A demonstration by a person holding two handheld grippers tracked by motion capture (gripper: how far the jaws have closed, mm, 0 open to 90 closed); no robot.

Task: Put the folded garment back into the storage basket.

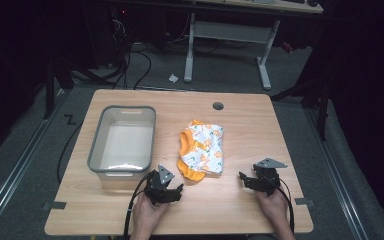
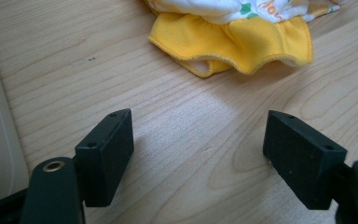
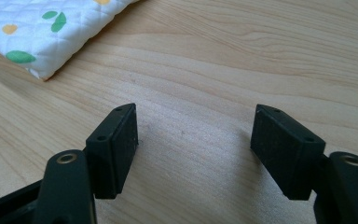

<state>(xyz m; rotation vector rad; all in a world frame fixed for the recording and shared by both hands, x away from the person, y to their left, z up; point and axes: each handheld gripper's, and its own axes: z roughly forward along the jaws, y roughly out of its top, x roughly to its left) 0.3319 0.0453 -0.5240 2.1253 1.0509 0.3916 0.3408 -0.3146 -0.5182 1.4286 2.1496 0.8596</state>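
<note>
The table point(image 1: 240, 130) is pale, smooth wood grain. The garment point(image 1: 201, 150) is quilted printed cloth with an orange frill. The bin point(image 1: 96, 145) looks like glossy grey plastic.

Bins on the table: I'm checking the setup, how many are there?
1. A grey bin sits on the table's left side, beside the folded cloth.
</note>
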